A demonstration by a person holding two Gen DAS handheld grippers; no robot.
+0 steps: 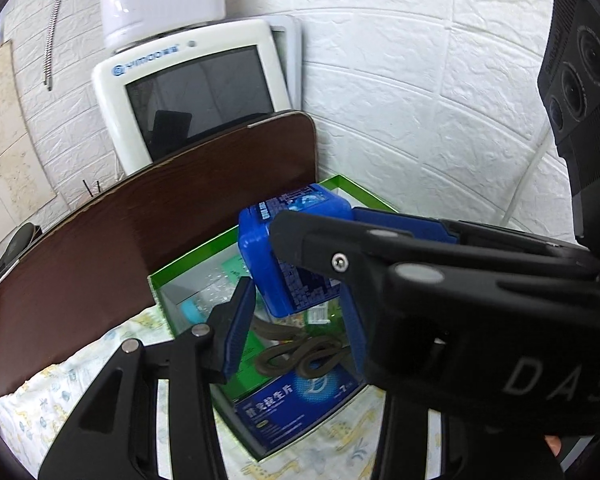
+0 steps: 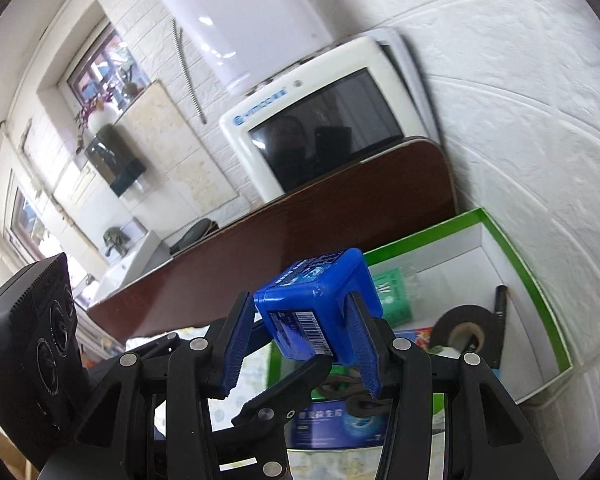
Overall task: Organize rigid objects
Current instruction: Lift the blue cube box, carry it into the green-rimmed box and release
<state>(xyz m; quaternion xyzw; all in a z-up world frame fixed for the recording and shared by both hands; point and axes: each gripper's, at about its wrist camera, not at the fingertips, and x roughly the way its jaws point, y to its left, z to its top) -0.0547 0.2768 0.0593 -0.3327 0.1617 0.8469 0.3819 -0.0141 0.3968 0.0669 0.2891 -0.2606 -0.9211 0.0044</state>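
Note:
A small blue plastic box (image 1: 284,248) (image 2: 316,304) with white print and a barcode hangs above an open green-rimmed carton (image 1: 342,181) (image 2: 536,268). My right gripper (image 2: 300,300) is shut on it, its blue pads pressing the box's two sides. In the left wrist view the right gripper's finger (image 1: 340,248) reaches in from the right across the box. My left gripper (image 1: 298,290) comes from below and holds the box's lower end between its tips. Its right pad is partly hidden. One left finger (image 2: 288,380) shows under the box in the right wrist view.
The carton holds a dark blue medicine pack (image 1: 300,408), a coiled dark band (image 1: 300,356), a green packet (image 2: 392,292), a black tape roll (image 2: 464,324) and a pen (image 2: 500,300). A brown board (image 1: 140,240) and a white monitor (image 1: 196,92) stand behind. A patterned cloth (image 1: 80,380) lies underneath.

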